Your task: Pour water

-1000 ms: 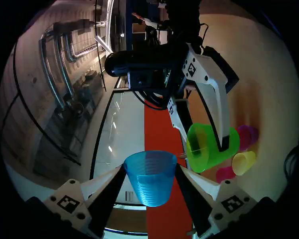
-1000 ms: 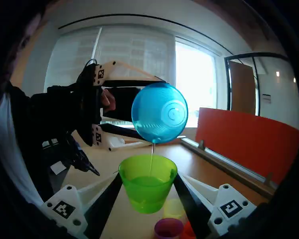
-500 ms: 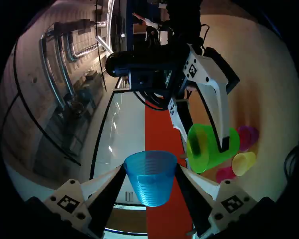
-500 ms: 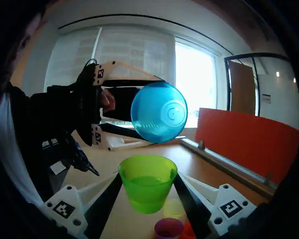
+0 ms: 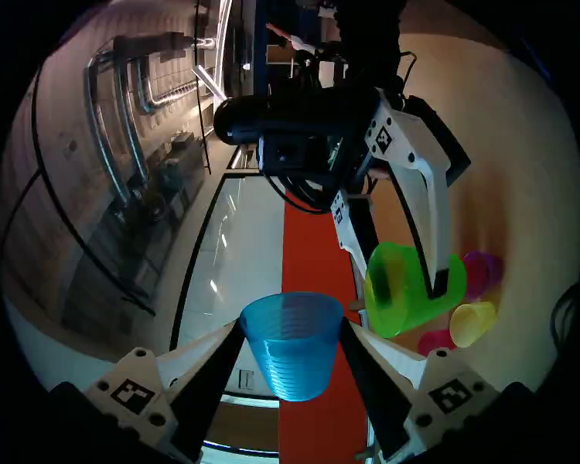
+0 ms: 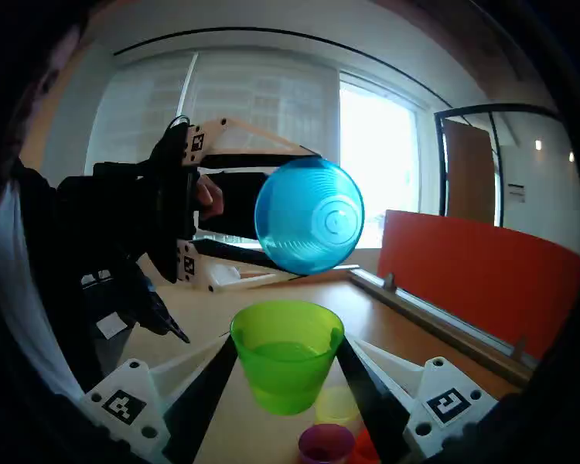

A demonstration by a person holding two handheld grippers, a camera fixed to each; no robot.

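A blue cup, clamped in the left gripper, is held tipped sideways above the upright green cup, itself clamped in the right gripper.

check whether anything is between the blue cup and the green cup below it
Nothing visible does. In the right gripper view the tipped blue cup hangs above the green cup, with only air between. The yellow cup and purple cup sit lower, off that path.

Left gripper view, rolled sideways, closely faces the level right gripper view, sharing blue cup and green cup.
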